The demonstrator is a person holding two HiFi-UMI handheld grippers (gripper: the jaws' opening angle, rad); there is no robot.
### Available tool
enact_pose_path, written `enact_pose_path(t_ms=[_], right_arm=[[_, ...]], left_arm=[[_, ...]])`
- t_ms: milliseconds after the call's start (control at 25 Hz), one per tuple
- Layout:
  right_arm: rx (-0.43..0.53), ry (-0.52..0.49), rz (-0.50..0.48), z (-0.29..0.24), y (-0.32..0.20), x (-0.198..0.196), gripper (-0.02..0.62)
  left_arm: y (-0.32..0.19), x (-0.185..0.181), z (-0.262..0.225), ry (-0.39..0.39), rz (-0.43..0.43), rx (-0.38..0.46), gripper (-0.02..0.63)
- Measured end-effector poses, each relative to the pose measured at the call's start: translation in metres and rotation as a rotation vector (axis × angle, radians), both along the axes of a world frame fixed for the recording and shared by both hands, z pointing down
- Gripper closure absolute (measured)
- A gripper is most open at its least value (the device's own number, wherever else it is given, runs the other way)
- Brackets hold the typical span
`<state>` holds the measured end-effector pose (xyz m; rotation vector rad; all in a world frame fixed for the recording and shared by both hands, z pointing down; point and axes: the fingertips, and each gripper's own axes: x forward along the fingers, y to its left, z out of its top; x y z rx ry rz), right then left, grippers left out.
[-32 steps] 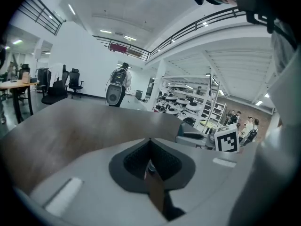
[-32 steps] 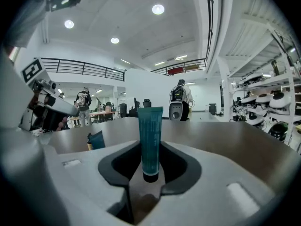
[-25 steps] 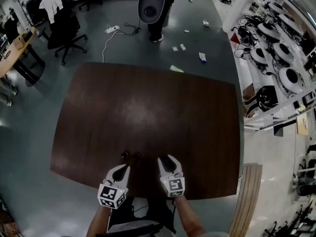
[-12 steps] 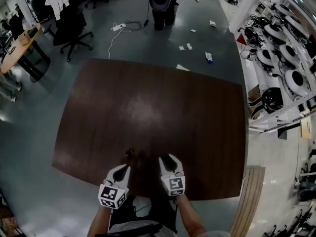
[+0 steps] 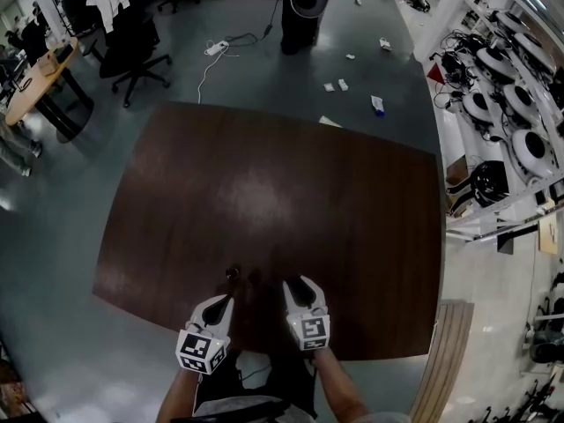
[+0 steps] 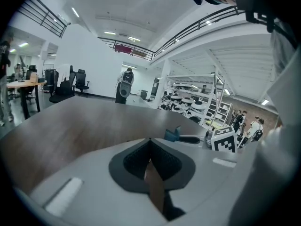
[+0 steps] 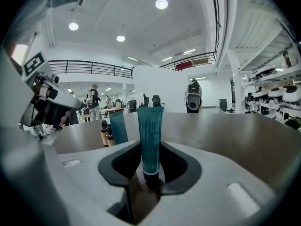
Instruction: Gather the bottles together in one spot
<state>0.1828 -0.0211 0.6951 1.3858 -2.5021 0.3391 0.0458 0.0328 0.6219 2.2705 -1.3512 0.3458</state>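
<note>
Progress seems near its end: right gripper (image 5: 297, 282) clamps 1 upright teal tube (image 7: 150, 138) near the other tube (image 7: 118, 127) and 2 brown bottles (image 7: 106, 133) on the table (image 5: 264, 183), awaiting release, while left gripper (image 5: 222, 300) has its jaws together, empty.

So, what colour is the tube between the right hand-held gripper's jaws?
The tube is teal; see right gripper view.

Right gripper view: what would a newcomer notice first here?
A teal tube stands upright, cap down, clamped in the right tongs, dead centre. Behind it to the left, a second teal tube and two small brown bottles stand close together on the big dark table.
</note>
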Motion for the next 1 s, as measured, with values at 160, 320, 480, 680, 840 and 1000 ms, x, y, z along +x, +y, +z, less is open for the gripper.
enact_pose_path(t_ms=[160,320,480,680,840,1000], right_arm=[[-0.005,0.002,-0.009,0.003,0.001,-0.001,0.472],[-0.017,0.002,-0.008,0.004,0.005,0.0,0.472],[-0.02,0.003,-0.006,0.005,0.006,-0.001,0.472],[-0.024,0.013,-0.003,0.005,0.006,-0.001,0.471],[-0.026,0.022,0.0,0.007,0.01,0.0,0.471],[-0.032,0.019,0.002,0.007,0.013,0.002,0.471]], left_arm=[[-0.001,-0.001,0.001,-0.001,-0.004,0.003,0.607],[0.002,-0.002,0.001,-0.003,-0.007,-0.001,0.607],[0.002,-0.001,0.0,-0.002,-0.003,0.003,0.607],[0.004,0.001,-0.002,-0.002,0.006,0.006,0.607],[0.006,-0.001,-0.002,-0.003,0.009,0.008,0.607],[0.007,-0.001,-0.002,-0.004,0.012,0.006,0.607]])
